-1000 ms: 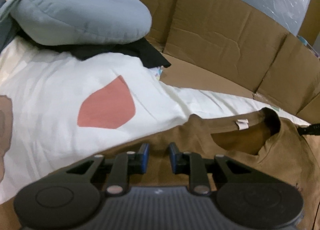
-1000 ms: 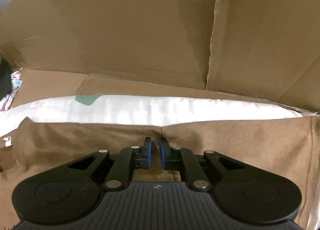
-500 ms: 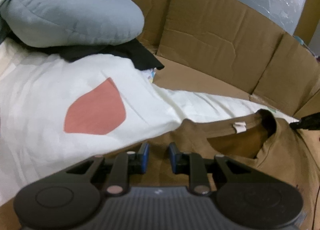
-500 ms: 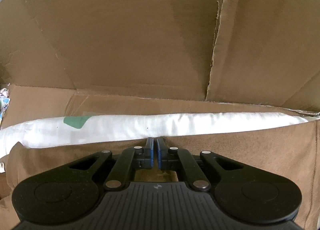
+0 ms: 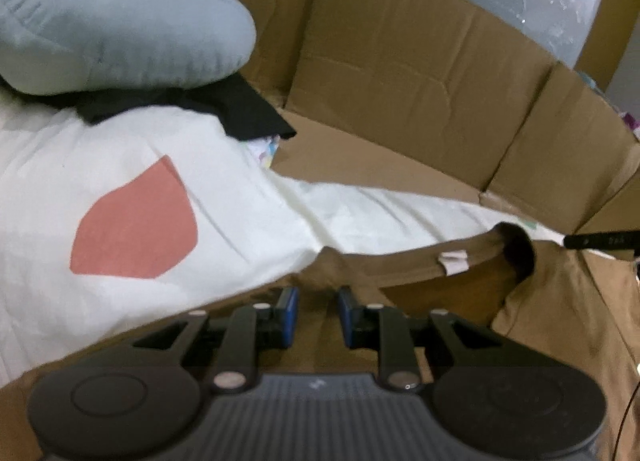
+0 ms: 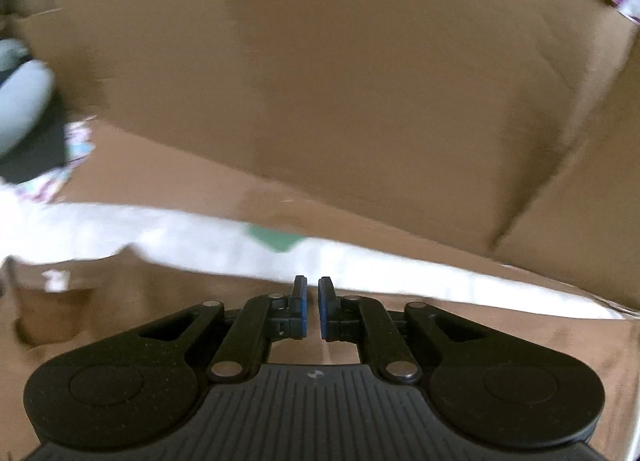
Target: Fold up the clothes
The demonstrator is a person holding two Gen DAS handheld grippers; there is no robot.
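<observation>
The left gripper [image 5: 318, 311] hovers low over a brown T-shirt [image 5: 560, 321], its blue-padded fingers [image 5: 289, 311] apart with brown cloth showing in the gap; nothing is pinched between them. The shirt spreads under and to the right of this gripper, and its neck opening [image 5: 516, 257] lies ahead and to the right, gaping a little, with a small pale neck label [image 5: 454, 263] sewn inside the collar. No writing on that label can be read; it is too small and soft in focus.

The right gripper [image 6: 312, 311] has its fingers [image 6: 299, 311] a narrow gap apart, holding nothing, above the same shirt. The view is blurred by motion. Just ahead of its tips the shirt's far edge runs straight across, and beyond it lies a strip of white cloth [image 6: 200, 237] with a green patch [image 6: 276, 239].

Ahead and left of the left gripper, that white cloth [image 5: 120, 165] carries a pink patch [image 5: 136, 225]; further off sit a black garment [image 5: 248, 113] and a rolled light-blue garment [image 5: 120, 33]. Cardboard walls [image 5: 420, 73] stand beyond everything.

As for progress, the shirt lies fairly flat with its collar exposed, and no finished fold shows in either view. I judge this fits either a shirt spread out for folding or one caught between folds with both grippers let go; how much of it is already doubled under cannot be told. No brand or print is legible anywhere.
</observation>
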